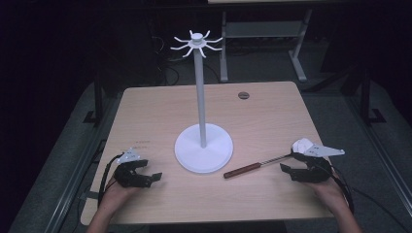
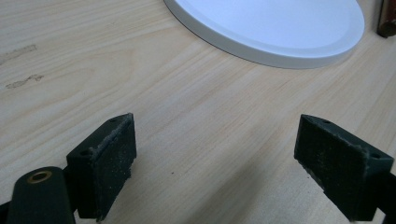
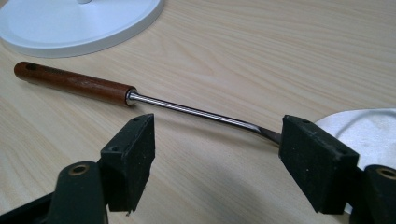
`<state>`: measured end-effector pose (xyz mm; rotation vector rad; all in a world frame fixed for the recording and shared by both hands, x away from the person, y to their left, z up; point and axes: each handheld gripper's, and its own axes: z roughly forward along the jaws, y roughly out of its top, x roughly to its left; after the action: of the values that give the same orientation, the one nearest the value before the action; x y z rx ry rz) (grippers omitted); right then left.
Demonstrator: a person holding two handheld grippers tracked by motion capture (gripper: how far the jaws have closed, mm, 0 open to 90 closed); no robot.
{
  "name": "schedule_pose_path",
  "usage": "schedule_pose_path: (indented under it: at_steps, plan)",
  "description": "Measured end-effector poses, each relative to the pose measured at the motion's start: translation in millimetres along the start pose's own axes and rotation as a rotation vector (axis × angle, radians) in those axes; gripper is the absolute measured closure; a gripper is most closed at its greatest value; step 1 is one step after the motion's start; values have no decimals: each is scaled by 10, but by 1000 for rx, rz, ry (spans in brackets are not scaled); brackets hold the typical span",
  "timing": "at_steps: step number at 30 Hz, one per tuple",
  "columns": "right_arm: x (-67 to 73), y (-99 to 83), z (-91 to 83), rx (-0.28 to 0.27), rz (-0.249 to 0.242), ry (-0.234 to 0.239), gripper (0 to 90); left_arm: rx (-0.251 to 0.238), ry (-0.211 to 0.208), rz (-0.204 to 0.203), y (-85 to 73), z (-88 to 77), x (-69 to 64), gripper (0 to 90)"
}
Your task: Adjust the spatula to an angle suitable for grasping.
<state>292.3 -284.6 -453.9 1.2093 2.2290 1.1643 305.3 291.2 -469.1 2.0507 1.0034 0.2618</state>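
Observation:
A white stand (image 1: pixel 201 92) with a round base (image 1: pixel 204 154) and hooked arms at its top rises from the middle of the table. A utensil with a brown wooden handle (image 1: pixel 242 170), a steel shaft (image 3: pixel 196 112) and a pale metal head (image 3: pixel 369 130) lies to the base's right. My right gripper (image 1: pixel 290 171) rests at the front right, open, its jaws just short of the shaft (image 3: pixel 217 156). My left gripper (image 1: pixel 151 171) lies at the front left, open over bare wood (image 2: pixel 215 154), with the base's rim (image 2: pixel 280 51) ahead of it.
The light wooden table (image 1: pixel 145 111) has a round grey cable cap (image 1: pixel 243 95) near its far edge. Dark floor and metal desk legs (image 1: pixel 299 53) lie beyond. A person's hands (image 1: pixel 330 191) hold both grippers at the table's near edge.

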Motion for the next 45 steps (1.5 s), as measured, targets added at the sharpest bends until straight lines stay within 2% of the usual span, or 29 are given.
schedule_pose_path:
  at_steps: [6, 11, 13, 16, 20, 22, 24, 25, 29, 31, 33, 38, 45]
  plan:
    - [-8, 2, -9, 0, 0, -4, 271, -2, -1, -1, 5, -5, 0, 125]
    - [-29, 27, -14, -20, 15, 15, 287, -15, 3, -13, 6, -11, 11, 125]
    - [-31, 51, -5, -19, 8, 18, 309, -8, 7, 7, 1, -25, 20, 125]
    - [-24, 81, 10, -18, 9, 14, 397, -14, 8, -4, -9, -38, 8, 125]
    - [-7, 116, 41, 2, -11, 23, 506, -21, 10, 1, -8, -42, 12, 125]
    - [0, 148, 53, 7, -25, 32, 590, -20, 9, 6, -8, -47, 5, 125]
    - [0, 168, 63, 8, -30, 35, 612, -23, 8, 4, -6, -47, 1, 125]
    - [-8, 212, 87, 8, -28, 40, 682, -23, 7, 3, -1, -47, -2, 125]
    - [-73, 306, 143, 11, -32, 27, 795, -24, 8, 1, 1, -41, -8, 125]
    - [-95, 326, 156, 11, -33, 19, 822, -27, 8, -2, 0, -38, -8, 125]
    - [-161, 380, 190, 4, -18, 7, 880, -20, 7, -3, 3, -45, -6, 125]
    - [-274, 485, 258, 0, -7, -10, 900, -27, 8, 2, -1, -44, -4, 125]
    - [-358, 542, 419, 89, -2, -27, 900, -25, 5, 1, -1, -44, -12, 125]
